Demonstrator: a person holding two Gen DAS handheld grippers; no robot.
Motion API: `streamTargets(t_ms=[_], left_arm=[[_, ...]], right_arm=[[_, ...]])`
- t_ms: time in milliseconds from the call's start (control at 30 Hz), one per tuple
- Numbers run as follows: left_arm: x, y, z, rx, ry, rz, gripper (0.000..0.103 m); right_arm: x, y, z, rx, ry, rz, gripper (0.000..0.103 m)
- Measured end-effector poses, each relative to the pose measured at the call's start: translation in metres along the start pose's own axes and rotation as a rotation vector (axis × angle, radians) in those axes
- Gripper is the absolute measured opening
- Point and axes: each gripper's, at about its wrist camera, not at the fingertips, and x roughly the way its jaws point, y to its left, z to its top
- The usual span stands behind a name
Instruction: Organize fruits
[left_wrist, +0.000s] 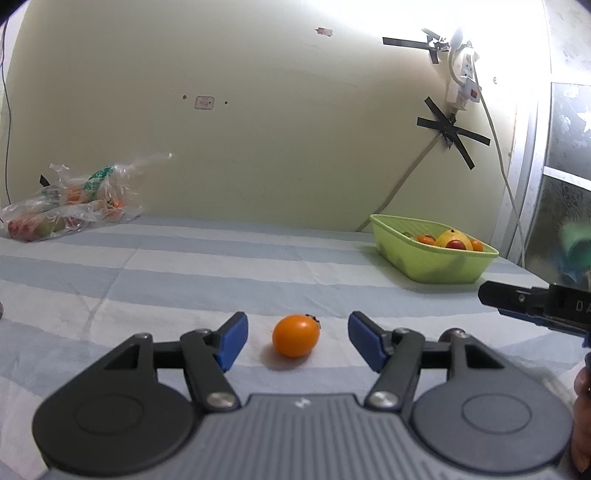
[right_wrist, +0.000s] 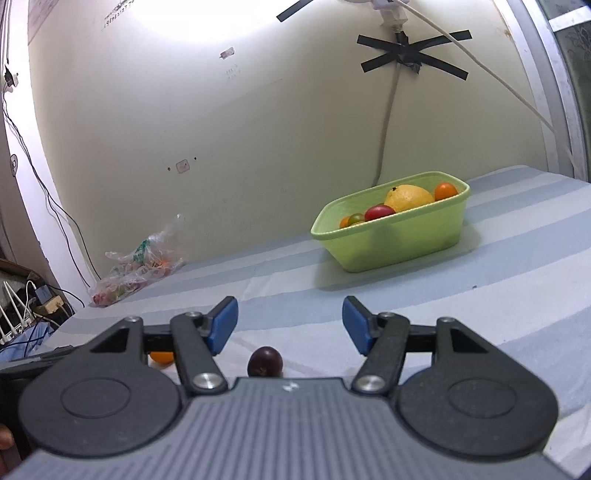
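Note:
My left gripper (left_wrist: 295, 338) is open, its blue pads on either side of a small orange tomato (left_wrist: 296, 335) that lies on the striped cloth, not touching it. My right gripper (right_wrist: 289, 325) is open and empty above the cloth; a dark purple fruit (right_wrist: 265, 362) lies just below and behind its pads. The orange tomato (right_wrist: 161, 356) peeks out under its left finger. The green basket (left_wrist: 432, 258) at the back right holds a yellow fruit (left_wrist: 453, 237) and several small tomatoes; it also shows in the right wrist view (right_wrist: 391, 240).
A clear plastic bag of fruit (left_wrist: 70, 201) lies against the wall at the back left, also in the right wrist view (right_wrist: 136, 269). The right gripper's body (left_wrist: 535, 301) enters the left view at the right edge. Cables hang down the wall (right_wrist: 388, 122).

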Motion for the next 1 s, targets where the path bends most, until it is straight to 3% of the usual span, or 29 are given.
streamTargets(t_ms=[200,667,1000], left_arm=[[-0.006,0.000,0.000,-0.002,-0.035,0.011,0.068],[-0.021,-0.003,-0.002,0.014,-0.134,0.055,0.102],[-0.032,-0.009,-0.005,0.051,-0.204,0.086,0.103]], right_arm=[[0.000,0.001,0.000,-0.004,0.003,-0.001,0.065],[0.000,0.002,0.000,-0.007,0.003,-0.004,0.066],[-0.001,0.003,0.000,-0.010,-0.003,-0.004,0.070]])
